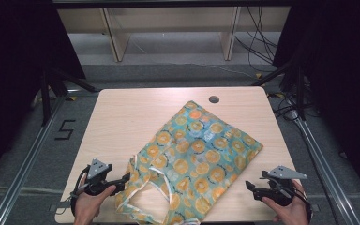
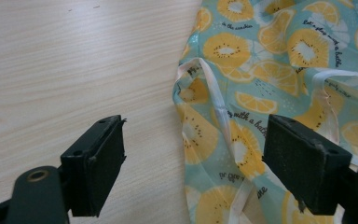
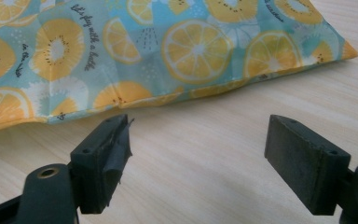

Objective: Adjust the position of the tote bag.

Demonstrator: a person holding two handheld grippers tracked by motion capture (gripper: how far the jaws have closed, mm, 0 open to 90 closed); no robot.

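High view: a fabric tote bag (image 1: 194, 157) printed with orange and lemon slices on teal lies flat and slantwise on the wooden table (image 1: 126, 117), its closed bottom corner toward the far side near the round cable hole (image 1: 213, 99), its mouth and white-edged handles (image 1: 143, 187) toward the person's edge. The left gripper (image 1: 122, 180) sits low at the near left, jaw tips just beside the bag's handle end; the right gripper (image 1: 249, 186) sits at the near right, close to the bag's long edge but apart from it. Each hand flanks one side, which I judge a stance for taking hold of the bag from both sides.

Left gripper view: the jaws stand wide apart with nothing pinched. One pad (image 2: 98, 161) hangs over bare wood, the other (image 2: 303, 161) over the cloth, so the bag's edge and a handle strap (image 2: 216, 100) lie in the gap. The placement straddles the hem, presumably to close on it.

Right gripper view: the jaws are fully spread and empty, both pads (image 3: 103, 156) over bare table. The bag's seamed edge (image 3: 168, 98) runs across just ahead of them, untouched. The approach is level and square to that edge, suited to sliding in under it.
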